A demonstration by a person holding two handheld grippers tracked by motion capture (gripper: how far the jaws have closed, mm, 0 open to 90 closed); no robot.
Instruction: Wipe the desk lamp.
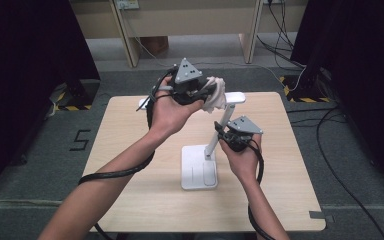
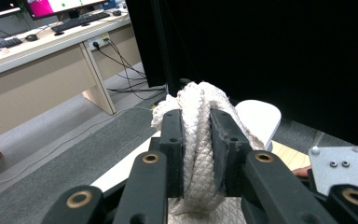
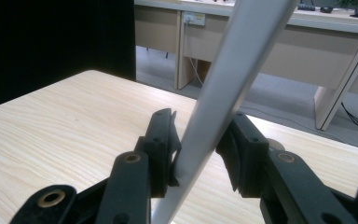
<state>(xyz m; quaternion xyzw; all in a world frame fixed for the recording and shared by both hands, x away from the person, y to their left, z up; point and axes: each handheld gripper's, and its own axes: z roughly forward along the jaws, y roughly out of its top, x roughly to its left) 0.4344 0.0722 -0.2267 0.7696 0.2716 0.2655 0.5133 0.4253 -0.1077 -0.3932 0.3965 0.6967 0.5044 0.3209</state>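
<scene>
Left hand-held gripper [image 1: 206,96] is raised above the far middle of the tabletop [image 1: 130,175], and its jaws are clamped on a bundle of thick white rope [image 1: 215,95]. In the left gripper view, the braided rope [image 2: 196,135] is squeezed between the two black pads and bulges above and in front of them. Just beyond the rope sits the rounded white head of a desk lamp [image 2: 260,119].

Right hand-held gripper [image 1: 221,134], nearer and to the right, grips the slanted white arm of the lamp [image 1: 219,131] about midway up. In the right gripper view, the pale arm [image 3: 223,93] runs diagonally between the jaws, with both pads against it.

The lamp's flat white base [image 1: 199,167] rests on the middle of the light wood tabletop. The arm leans up and away to the right, and the flat head [image 1: 235,97] lies level at the far side, touching or just behind the rope. The lamp head and arm stand directly in the rope's way.

Black cables trail from both grippers past the forearms to the near edge. Beyond the tabletop are grey carpet, a pale wooden desk [image 1: 190,20], dark panels at both sides, and black-and-yellow floor tape [image 1: 300,92].
</scene>
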